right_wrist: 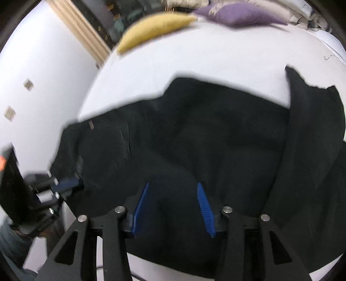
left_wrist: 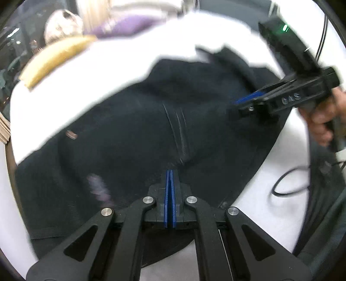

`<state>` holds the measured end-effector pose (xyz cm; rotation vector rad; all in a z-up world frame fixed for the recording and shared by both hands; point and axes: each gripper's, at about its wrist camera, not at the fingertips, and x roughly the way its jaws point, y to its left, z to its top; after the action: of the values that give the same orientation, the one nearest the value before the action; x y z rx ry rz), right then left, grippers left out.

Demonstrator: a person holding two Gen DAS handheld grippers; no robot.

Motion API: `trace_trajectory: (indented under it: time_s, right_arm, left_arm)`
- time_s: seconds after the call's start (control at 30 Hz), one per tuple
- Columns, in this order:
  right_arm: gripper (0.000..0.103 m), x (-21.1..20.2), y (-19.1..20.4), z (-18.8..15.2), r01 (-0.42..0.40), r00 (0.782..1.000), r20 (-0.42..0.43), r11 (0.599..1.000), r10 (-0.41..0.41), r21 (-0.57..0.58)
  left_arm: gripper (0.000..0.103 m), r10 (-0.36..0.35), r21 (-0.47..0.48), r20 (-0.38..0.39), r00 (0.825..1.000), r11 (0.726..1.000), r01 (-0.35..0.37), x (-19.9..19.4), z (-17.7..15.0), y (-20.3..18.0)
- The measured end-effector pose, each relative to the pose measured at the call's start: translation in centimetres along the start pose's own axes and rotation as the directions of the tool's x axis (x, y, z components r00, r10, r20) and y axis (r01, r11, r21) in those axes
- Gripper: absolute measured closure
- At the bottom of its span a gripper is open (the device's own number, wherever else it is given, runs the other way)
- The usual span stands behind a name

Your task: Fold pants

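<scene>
Black pants lie spread on a white bed sheet, and fill the middle of the right wrist view too. My left gripper is shut, its blue pads pinching a fold of the pants near the seam. It also shows at the left of the right wrist view, at the pants' edge. My right gripper is open, its blue pads spread just above the black cloth, holding nothing. It shows at the right of the left wrist view, over the pants.
A yellow pillow and a purple pillow lie at the far edge of the bed. Black cables lie on the sheet at the right. A wooden frame and the white floor lie to the left.
</scene>
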<state>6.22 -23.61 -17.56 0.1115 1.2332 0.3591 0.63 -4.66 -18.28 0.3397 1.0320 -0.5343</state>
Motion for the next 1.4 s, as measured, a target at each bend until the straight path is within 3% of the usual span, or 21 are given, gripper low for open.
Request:
trace_trajectory:
  time_s: [0.03,0.17,0.23,0.3,0.37,0.43,0.47,0.53,0.57,0.6,0.7,0.77,0.8,0.83,0.9,0.97,1.13,1.23,1.33,1.4]
  right_arm:
    - [0.061,0.6,-0.2,-1.0,0.023,1.0,-0.012,1.0,-0.023,-0.001]
    - [0.062,-0.4,0.0,-3.2,0.069,0.998,-0.01,0.997,-0.069,-0.033]
    - [0.062,-1.0,0.3,-3.4,0.084,0.996,-0.018,0.996,-0.085,-0.031]
    - [0.062,-2.1,1.5,-2.6,0.062,0.998,0.014,0.998,-0.062,-0.019]
    - [0.058,-3.0,2.8,-0.9,-0.009,0.997,0.08,0.999,0.012,-0.036]
    - [0.04,-2.8,3.6,-0.8,-0.008,0.995,0.099,0.997,0.015,-0.073]
    - [0.04,-2.1,3.7,-0.5,-0.006,0.996,0.09,0.996,0.013,-0.083]
    - [0.04,0.6,1.4,-1.6,0.033,0.999,0.015,0.997,-0.032,-0.074]
    - [0.042,1.3,-0.1,-2.4,0.051,0.999,-0.015,0.997,-0.052,-0.067]
    - [0.049,0.3,-1.9,-3.5,0.036,0.999,0.015,0.998,-0.035,-0.059]
    - [0.049,-1.7,-2.3,-3.5,0.013,1.0,0.022,1.0,-0.012,-0.022]
    - [0.047,-4.9,-2.3,-1.4,-0.022,0.991,0.129,0.999,0.026,-0.031]
    - [0.041,-6.2,-2.5,-0.2,-0.003,0.984,0.177,0.999,0.008,-0.032]
    - [0.031,-7.6,-3.6,2.2,0.054,0.97,0.237,0.999,-0.05,-0.01]
    - [0.023,-7.9,-5.7,6.0,0.132,0.952,0.272,0.99,-0.14,0.047]
    - [0.023,-6.8,-8.6,11.0,0.265,0.928,0.234,0.955,-0.289,0.131]
    - [0.024,-3.3,-14.1,19.3,0.392,0.906,0.107,0.907,-0.41,0.156]
    - [0.034,0.0,-15.3,19.1,0.452,0.888,0.018,0.88,-0.459,0.149]
    - [0.035,3.4,-17.1,20.4,0.472,0.881,-0.076,0.861,-0.467,0.187]
    - [0.035,3.4,-17.8,20.7,0.466,0.883,-0.065,0.857,-0.464,0.221]
  left_arm:
    - [0.102,0.022,0.014,0.002,1.0,1.0,-0.022,0.6,-0.5,-0.5]
    - [0.102,-0.017,-0.018,0.008,1.0,1.0,0.017,-0.8,-1.9,-0.1]
    - [0.102,0.006,0.0,0.013,1.0,1.0,-0.006,-1.6,-1.5,0.1]
    - [0.102,0.007,0.0,0.076,0.997,1.0,-0.007,-3.3,-0.3,-0.3]
    - [0.102,0.01,-0.004,0.135,0.991,1.0,-0.009,-3.9,1.1,-0.8]
    - [0.102,0.021,-0.006,0.141,0.99,1.0,-0.02,-2.8,2.7,-1.2]
    - [0.102,0.014,-0.015,0.131,0.991,1.0,-0.012,-1.6,3.0,-1.3]
    - [0.102,0.011,-0.016,0.033,0.999,1.0,-0.01,1.8,2.8,-1.5]
    - [0.102,0.019,-0.001,0.054,0.998,1.0,-0.019,2.1,2.3,-1.7]
    - [0.102,0.021,-0.001,0.064,0.998,1.0,-0.021,1.9,2.3,-1.9]
    - [0.102,-0.032,-0.026,0.082,0.996,0.999,0.034,0.3,2.9,-1.9]
    - [0.102,-0.04,-0.017,0.128,0.991,0.999,0.042,-1.1,3.8,-2.2]
    - [0.102,-0.037,-0.008,0.127,0.991,0.999,0.038,-1.2,4.3,-2.3]
    - [0.102,-0.031,-0.006,0.12,0.992,0.999,0.032,-0.7,5.0,-2.4]
    - [0.102,0.017,-0.032,0.087,0.996,0.999,-0.014,0.7,5.7,-2.0]
    - [0.102,0.019,-0.082,0.042,0.999,0.996,-0.016,2.9,6.2,-2.1]
    - [0.102,0.059,-0.09,0.034,0.998,0.994,-0.056,5.0,6.1,-2.7]
    - [0.102,0.037,-0.097,0.027,0.999,0.995,-0.035,5.2,6.0,-2.4]
    - [0.102,-0.014,-0.129,0.031,0.999,0.991,0.018,5.4,5.8,-1.6]
    - [0.102,-0.033,-0.147,0.035,0.999,0.988,0.038,5.4,5.7,-1.2]
